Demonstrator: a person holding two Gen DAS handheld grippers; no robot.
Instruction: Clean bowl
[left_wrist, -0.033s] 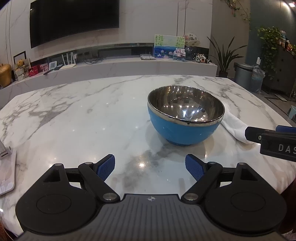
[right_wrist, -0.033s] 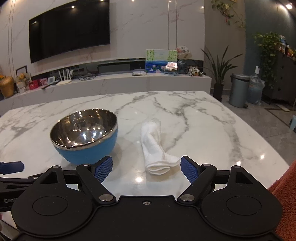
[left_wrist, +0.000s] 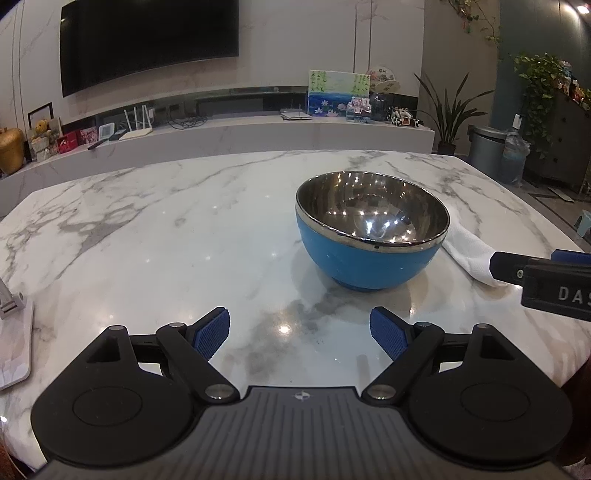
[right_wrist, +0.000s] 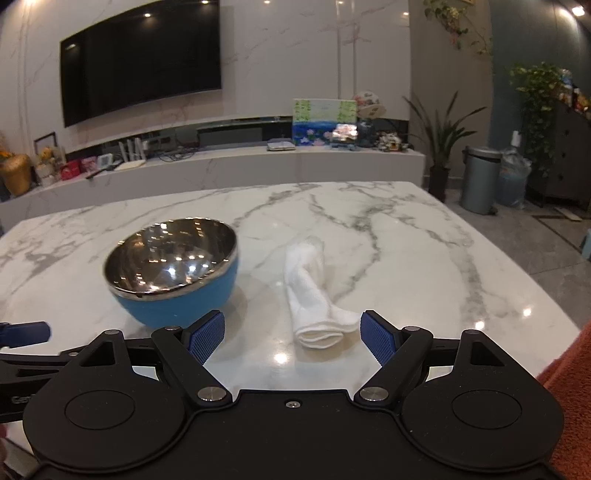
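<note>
Left gripper (left_wrist: 300, 328) stands released, jaws spread wide with nothing between the blue pads, hovering low over the marble table (left_wrist: 147, 236) on my side of the bowl. Proceeding rightward: the blue bowl with a steel lining (left_wrist: 371, 236) sits upright on the tabletop, and its interior reads as bright and reflective, with no residue that I can make out at this resolution. Just beside it on the right lies a white cloth (right_wrist: 314, 295), rolled or folded lengthwise, its near end showing layered edges; whether cloth and bowl touch I cannot tell. Right gripper (right_wrist: 293, 334) is likewise released, jaws wide, with the near end of the cloth lying ahead, roughly between the pad tips but not contacted. Task status: I judge it undetermined. A shiny bowl with the cloth laid down beside it and both grippers holding nothing fits a stage prior to wiping as well as a stage after wiping with the cloth set back down; nothing in either view decides between them. View comparison: the left wrist camera shows the bowl head-on, a flat pale object at the table's left edge (left_wrist: 14, 343), and the right gripper's side entering at far right, while the bowl hides most of the cloth. The right wrist camera shows the cloth's full length and an orange fabric (right_wrist: 569, 398) at the right margin.
</note>
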